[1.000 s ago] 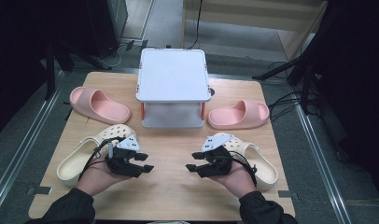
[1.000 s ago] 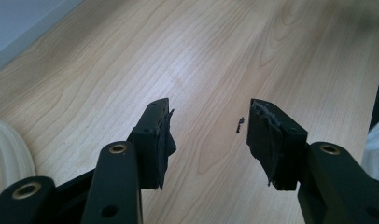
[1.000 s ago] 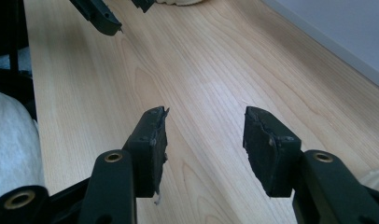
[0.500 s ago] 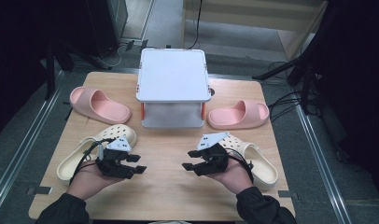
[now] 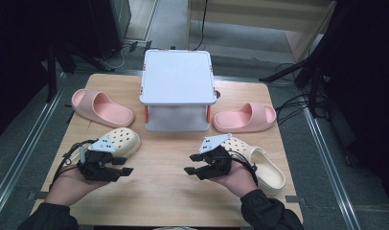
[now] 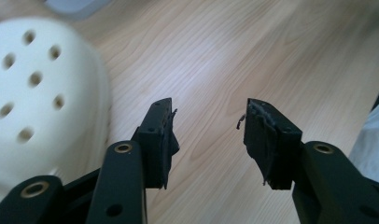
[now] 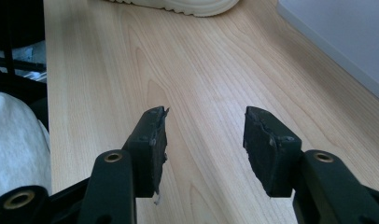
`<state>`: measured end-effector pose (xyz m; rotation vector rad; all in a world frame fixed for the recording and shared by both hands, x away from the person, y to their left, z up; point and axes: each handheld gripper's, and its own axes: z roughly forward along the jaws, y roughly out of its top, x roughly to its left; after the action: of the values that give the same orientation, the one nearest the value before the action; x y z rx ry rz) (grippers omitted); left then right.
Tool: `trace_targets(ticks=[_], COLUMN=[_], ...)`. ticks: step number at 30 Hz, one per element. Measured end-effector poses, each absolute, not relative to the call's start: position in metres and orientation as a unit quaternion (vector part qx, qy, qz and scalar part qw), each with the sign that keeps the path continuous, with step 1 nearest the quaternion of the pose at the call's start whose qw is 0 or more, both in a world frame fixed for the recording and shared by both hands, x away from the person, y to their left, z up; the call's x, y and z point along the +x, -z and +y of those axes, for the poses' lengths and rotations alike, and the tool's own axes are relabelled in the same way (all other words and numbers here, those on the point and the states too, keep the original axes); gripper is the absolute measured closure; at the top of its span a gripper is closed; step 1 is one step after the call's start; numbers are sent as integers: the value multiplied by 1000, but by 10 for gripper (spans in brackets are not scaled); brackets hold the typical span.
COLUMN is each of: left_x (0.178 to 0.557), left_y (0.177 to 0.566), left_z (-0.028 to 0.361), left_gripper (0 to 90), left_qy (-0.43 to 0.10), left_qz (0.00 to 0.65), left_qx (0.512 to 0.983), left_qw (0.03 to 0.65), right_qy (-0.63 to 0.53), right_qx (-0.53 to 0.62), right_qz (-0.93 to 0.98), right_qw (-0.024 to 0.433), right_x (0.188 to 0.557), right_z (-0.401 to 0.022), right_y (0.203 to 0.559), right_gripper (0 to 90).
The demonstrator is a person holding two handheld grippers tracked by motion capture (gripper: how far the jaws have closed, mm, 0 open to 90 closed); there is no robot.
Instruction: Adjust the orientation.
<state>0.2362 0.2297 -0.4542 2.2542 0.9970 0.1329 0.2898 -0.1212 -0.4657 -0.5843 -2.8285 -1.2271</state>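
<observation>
- A lab or test room set up for recording, not a home.
- A lone wooden table (image 5: 173,191) stands on grey floor between metal rails (image 5: 20,158).
- Dark stands (image 5: 317,72) and loose cables (image 5: 288,103) crowd the table's far side.

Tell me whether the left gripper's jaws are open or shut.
Open: the left gripper has bare wood between its jaws, which have just been closing slightly.

**Black grippers, dark sleeves**

The left gripper (image 5: 128,166) and the right gripper (image 5: 189,163) are black, each with two flat jaws. Their pads (image 6: 260,135) look rough and torn. Brass rings (image 7: 113,157) sit in the arms. Grey three-cornered plates (image 5: 215,142) ride on top. Black cables (image 5: 68,160) trail off. The sleeves (image 5: 267,213) are dark.
</observation>
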Motion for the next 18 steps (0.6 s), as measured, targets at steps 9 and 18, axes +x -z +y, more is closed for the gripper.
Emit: trace_targets(ticks=[9, 18], left_x=[232, 230], left_y=[445, 445], left_z=[259, 290], left_gripper=[531, 539], left_qy=[-54, -64], left_qz=[408, 451], left_qx=[854, 840], left_qw=[318, 295], right_qy=[385, 376], right_qx=[-186, -193], right_qz=[-904, -906], right_qw=[1, 0], right_x=[290, 290], right_z=[-121, -121], right_y=[467, 469], right_gripper=[506, 498])
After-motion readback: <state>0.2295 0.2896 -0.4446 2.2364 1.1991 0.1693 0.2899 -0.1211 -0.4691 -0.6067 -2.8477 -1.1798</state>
